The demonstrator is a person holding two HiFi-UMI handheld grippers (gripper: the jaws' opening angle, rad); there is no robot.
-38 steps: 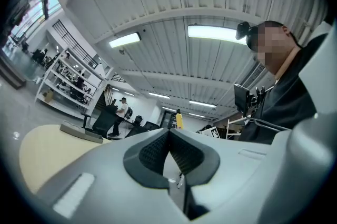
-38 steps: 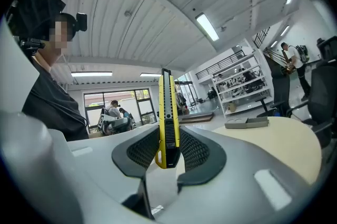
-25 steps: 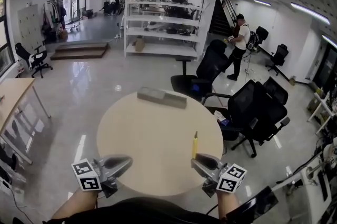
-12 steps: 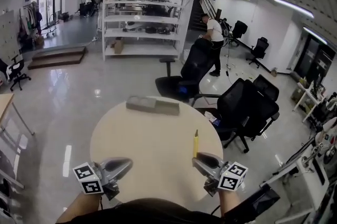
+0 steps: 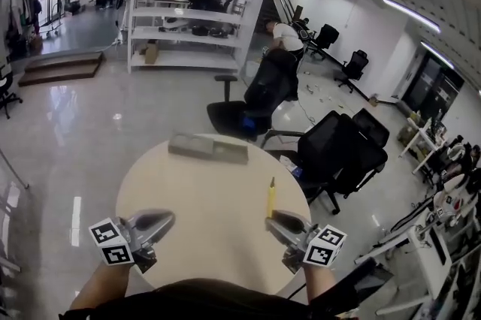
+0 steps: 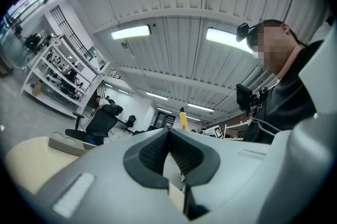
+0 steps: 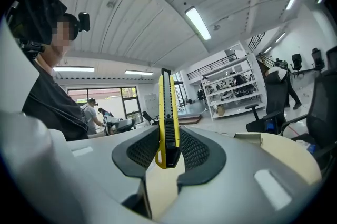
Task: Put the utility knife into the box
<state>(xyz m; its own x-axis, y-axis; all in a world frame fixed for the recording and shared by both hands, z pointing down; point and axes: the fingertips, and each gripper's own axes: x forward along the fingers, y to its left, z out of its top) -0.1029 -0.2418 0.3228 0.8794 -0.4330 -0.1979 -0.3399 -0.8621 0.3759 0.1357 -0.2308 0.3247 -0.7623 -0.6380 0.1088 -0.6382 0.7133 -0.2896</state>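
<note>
Over table (image 5: 203, 191), right gripper (image 5: 276, 219) holds utility knife (image 5: 270, 198) upright.

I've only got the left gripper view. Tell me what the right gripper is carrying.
Observer: The right gripper is shut on a yellow utility knife, which sticks out past the fingers.
Operator: Locate the box.
Observer: In the head view, the grey box lies at the round table's far edge.
Operator: Say whether the knife is over it.
Observer: No; the knife is over the table's near right part, short of the box.
</note>
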